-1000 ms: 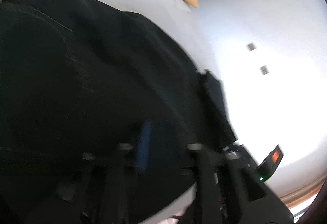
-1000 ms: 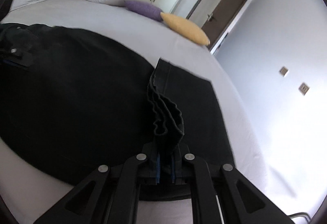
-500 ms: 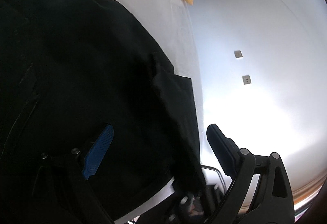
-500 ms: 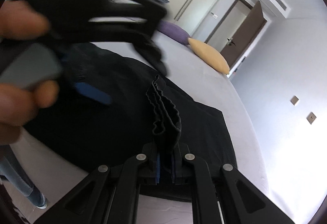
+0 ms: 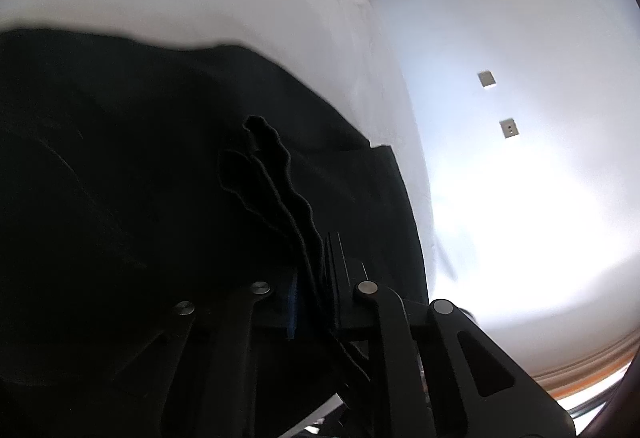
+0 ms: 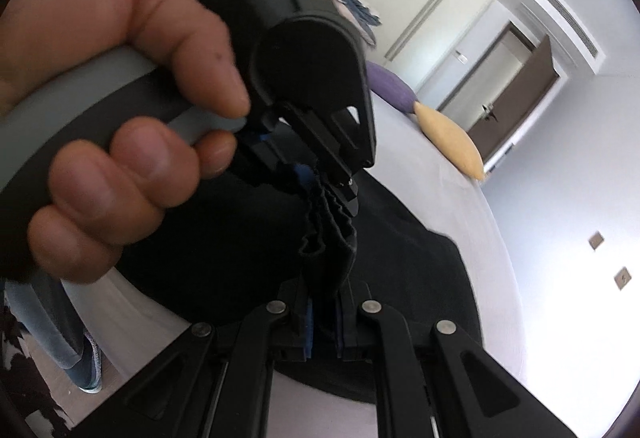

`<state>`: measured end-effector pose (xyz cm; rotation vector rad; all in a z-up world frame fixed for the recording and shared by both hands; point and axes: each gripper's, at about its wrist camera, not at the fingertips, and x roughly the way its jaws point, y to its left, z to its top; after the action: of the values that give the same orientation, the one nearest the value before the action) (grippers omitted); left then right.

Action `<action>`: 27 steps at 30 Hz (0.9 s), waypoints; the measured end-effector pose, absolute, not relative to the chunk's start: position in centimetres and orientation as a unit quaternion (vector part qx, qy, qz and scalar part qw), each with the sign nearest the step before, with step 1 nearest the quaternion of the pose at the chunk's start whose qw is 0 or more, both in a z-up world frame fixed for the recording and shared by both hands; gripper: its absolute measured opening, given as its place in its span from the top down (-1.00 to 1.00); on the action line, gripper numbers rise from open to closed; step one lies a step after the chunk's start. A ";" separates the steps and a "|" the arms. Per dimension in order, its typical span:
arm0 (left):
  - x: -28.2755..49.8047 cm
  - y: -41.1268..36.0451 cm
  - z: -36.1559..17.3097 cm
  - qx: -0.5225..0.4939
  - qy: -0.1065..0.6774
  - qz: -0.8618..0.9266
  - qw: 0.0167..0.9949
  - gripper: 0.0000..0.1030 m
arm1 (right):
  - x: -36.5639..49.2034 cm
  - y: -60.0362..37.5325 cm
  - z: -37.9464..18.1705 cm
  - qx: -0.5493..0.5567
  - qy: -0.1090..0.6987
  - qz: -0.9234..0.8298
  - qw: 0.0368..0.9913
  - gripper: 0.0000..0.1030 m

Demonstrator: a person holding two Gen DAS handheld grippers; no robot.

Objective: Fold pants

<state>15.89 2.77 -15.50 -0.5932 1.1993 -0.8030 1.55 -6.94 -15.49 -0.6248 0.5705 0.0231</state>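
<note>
My left tongs (image 5: 310, 294) have just been closing and now pinch the bunched hem of the black pants (image 5: 120, 198), cloth between their pads. My right tongs (image 6: 324, 322) are clamped on the same gathered edge, just beside the left ones. The rest of the pants lies spread on the bed (image 6: 492, 238), well short of the yellow pillow (image 6: 450, 142).

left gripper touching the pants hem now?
Touching. In the left wrist view the left gripper, jaws just closed, pinches the bunched hem of the black pants; the right wrist view shows the same grip.
</note>
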 end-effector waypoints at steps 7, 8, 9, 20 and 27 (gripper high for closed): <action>16.1 5.4 -15.0 -0.248 0.539 -0.336 0.731 0.80 | 2.9 -4.8 -16.3 -0.322 0.281 0.047 0.903 0.83; 16.1 5.7 -15.2 -0.248 0.540 -0.332 0.732 0.80 | 3.1 -4.6 -16.6 -0.322 0.286 0.050 0.901 0.83; 16.2 6.2 -15.5 -0.248 0.540 -0.328 0.734 0.80 | 3.3 -4.5 -16.9 -0.321 0.291 0.051 0.900 0.83; 14.6 9.5 -15.5 -0.205 0.526 -0.256 0.785 0.77 | 5.0 -7.1 -18.4 -0.268 0.339 0.080 0.898 0.33; 10.0 6.3 -10.5 -0.052 0.441 -0.243 0.863 0.77 | 3.1 -13.6 -14.3 -0.093 0.361 0.187 0.909 0.04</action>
<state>9.97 6.29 -10.47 -0.1088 0.9242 -0.5092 3.06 -13.60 -14.30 -0.1914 0.7448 0.3858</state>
